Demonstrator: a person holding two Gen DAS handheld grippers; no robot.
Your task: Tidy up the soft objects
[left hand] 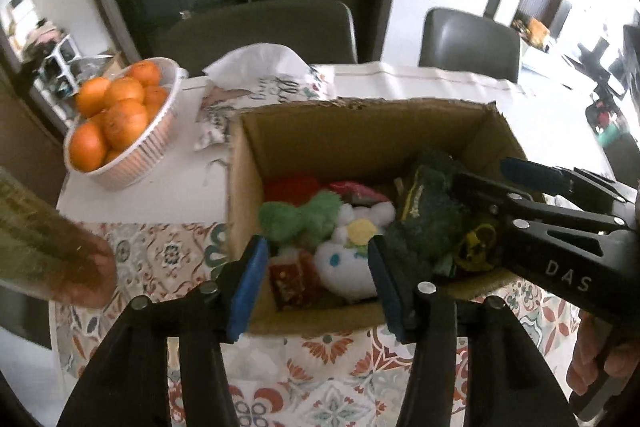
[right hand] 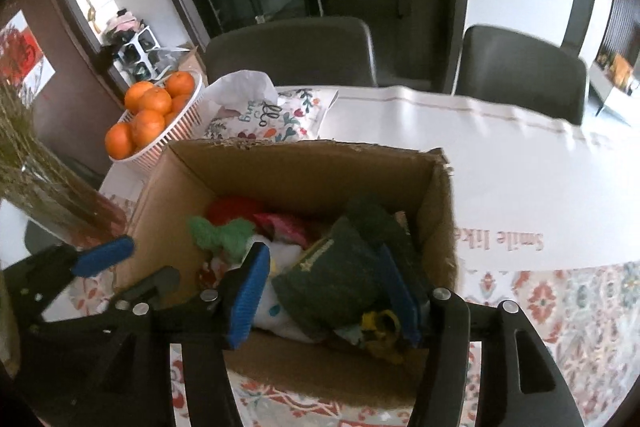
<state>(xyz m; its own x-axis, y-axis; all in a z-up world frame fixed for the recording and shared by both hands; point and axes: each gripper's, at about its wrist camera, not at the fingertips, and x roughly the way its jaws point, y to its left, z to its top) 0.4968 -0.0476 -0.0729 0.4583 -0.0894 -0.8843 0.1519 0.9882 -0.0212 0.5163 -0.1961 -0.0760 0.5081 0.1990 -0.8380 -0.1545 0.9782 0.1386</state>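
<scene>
A cardboard box (left hand: 360, 131) stands on the patterned tablecloth (left hand: 328, 387), and the soft things lie heaped inside it: a dark green plush (right hand: 340, 267) against the right wall, a white plush (left hand: 348, 267) and a light green one (left hand: 300, 219) toward the middle, something red (left hand: 292, 187) behind. All look light and yielding; they would squash under the pads and not slip, so a pinch across a thick fold of the body should hold better than a loose edge. The right gripper (right hand: 324, 291) reaches into the box with its jaws wide apart, the dark green plush between them; whether the pads press it cannot be told. The left gripper (left hand: 316, 283) hangs at the box's near wall, jaws wide and empty, the white plush in line between its fingers but just beyond them.
</scene>
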